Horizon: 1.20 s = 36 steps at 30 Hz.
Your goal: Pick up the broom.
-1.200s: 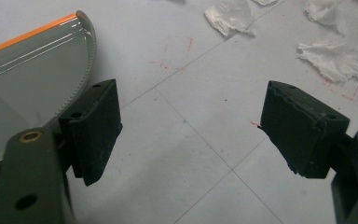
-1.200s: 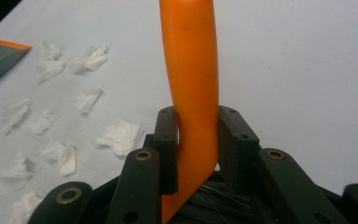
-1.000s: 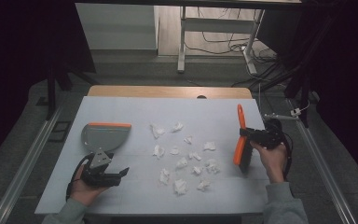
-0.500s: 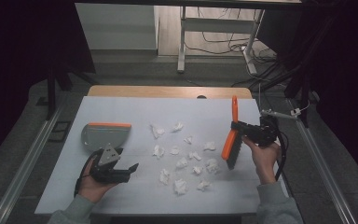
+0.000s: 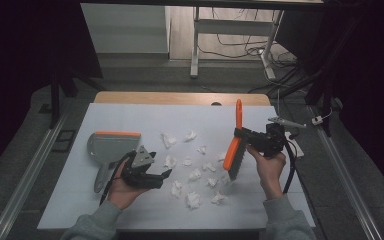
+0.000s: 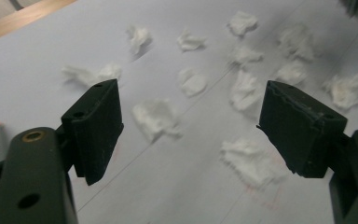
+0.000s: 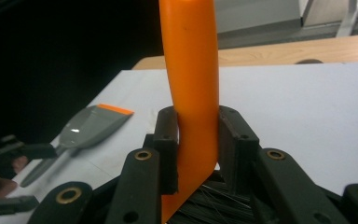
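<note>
Several crumpled white paper scraps [image 5: 195, 174] [image 6: 157, 117] lie scattered across the middle of the white table [image 5: 130, 115]. An orange-handled brush [image 5: 236, 142] [image 7: 192, 84] is held upright, handle up and dark bristles down at the right edge of the scraps; my right gripper [image 5: 244, 136] [image 7: 196, 149] is shut on its handle. A grey dustpan [image 5: 111, 145] [image 7: 91, 125] with an orange edge lies flat at the left. My left gripper [image 5: 157, 177] [image 6: 189, 126] is open, hovering just right of the dustpan handle and facing the scraps, nothing between its jaws.
A wooden strip [image 5: 180, 98] runs along the table's far edge. Metal rails [image 5: 27, 170] flank the table on both sides. Cables and a table leg [image 5: 196, 45] stand on the floor beyond.
My right gripper has carried the brush left and tipped it upright over the right side of the scraps. My left gripper has shifted right, away from the dustpan, toward the scraps.
</note>
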{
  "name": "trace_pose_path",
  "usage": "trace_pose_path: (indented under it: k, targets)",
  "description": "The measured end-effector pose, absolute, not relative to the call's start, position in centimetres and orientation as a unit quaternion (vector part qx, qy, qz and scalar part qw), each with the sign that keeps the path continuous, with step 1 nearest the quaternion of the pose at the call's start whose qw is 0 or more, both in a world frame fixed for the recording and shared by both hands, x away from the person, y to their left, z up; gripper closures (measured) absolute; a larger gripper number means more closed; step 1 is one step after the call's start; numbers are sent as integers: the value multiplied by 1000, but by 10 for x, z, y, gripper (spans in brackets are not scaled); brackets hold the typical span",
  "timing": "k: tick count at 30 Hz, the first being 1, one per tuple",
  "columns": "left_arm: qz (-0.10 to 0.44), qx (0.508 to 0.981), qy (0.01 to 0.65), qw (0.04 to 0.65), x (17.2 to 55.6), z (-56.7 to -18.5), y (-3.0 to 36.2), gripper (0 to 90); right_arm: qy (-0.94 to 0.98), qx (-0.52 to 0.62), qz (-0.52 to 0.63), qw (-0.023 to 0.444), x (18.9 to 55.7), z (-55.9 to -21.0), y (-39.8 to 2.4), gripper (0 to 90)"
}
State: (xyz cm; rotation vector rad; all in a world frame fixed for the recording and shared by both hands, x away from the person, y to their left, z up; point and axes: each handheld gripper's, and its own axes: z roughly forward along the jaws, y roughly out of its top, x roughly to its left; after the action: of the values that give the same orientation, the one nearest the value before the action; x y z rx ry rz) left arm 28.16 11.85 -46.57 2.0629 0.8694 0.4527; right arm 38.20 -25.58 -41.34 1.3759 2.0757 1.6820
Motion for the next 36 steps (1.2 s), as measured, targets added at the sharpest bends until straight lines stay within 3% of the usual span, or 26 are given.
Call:
trace_pose_path:
  k: [25, 36]
  targets:
    - [157, 827, 284, 459, 288, -458, 34, 243, 667, 447, 592, 71, 372, -419, -208, 709]
    - [154, 820, 313, 453, 306, -473, 22, 368, 647, 455, 608, 74, 361, -430, -183, 708]
